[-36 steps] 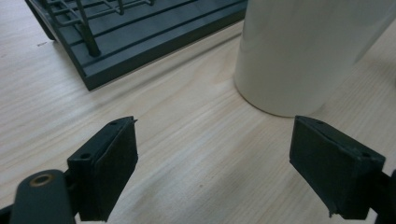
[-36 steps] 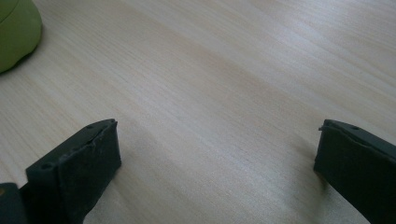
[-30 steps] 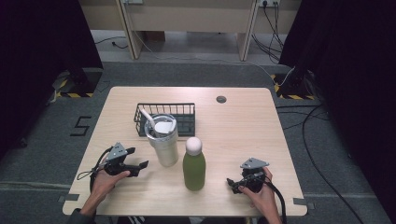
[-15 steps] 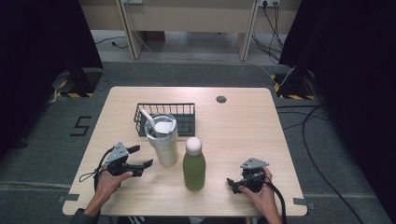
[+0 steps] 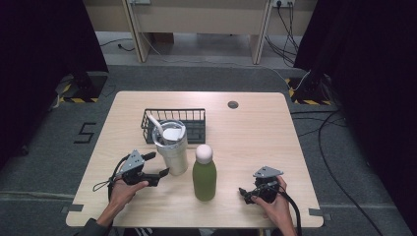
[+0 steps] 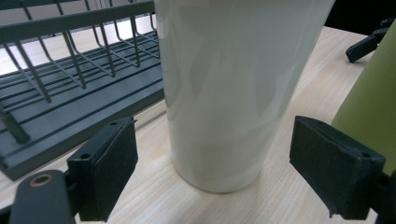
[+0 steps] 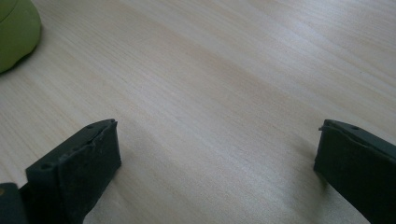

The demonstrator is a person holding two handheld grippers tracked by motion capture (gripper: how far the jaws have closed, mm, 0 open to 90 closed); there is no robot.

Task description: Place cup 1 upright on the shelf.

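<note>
A tall white tumbler (image 5: pixel 172 151) with a lid and straw stands upright at the table's middle, just in front of a black wire basket (image 5: pixel 195 116). My left gripper (image 5: pixel 158 164) is open, its jaws set either side of the tumbler's base (image 6: pixel 219 116) without touching it. A green bottle (image 5: pixel 203 174) with a pale round cap stands to the tumbler's right. My right gripper (image 5: pixel 247 192) rests low near the front right of the table, open, with bare wood between its fingers (image 7: pixel 74 172). The bottle's green base (image 7: pixel 16 32) shows at the upper left of the right gripper view.
The wooden table (image 5: pixel 255 142) has a small dark round grommet (image 5: pixel 233 104) at the back. The basket (image 6: pixel 70 79) sits close on one side of my left gripper and the bottle (image 6: pixel 369 98) close on the other. Cables trail from both grippers.
My left gripper has moved right toward the tumbler until its jaws straddle the base. The right gripper has stayed put.
</note>
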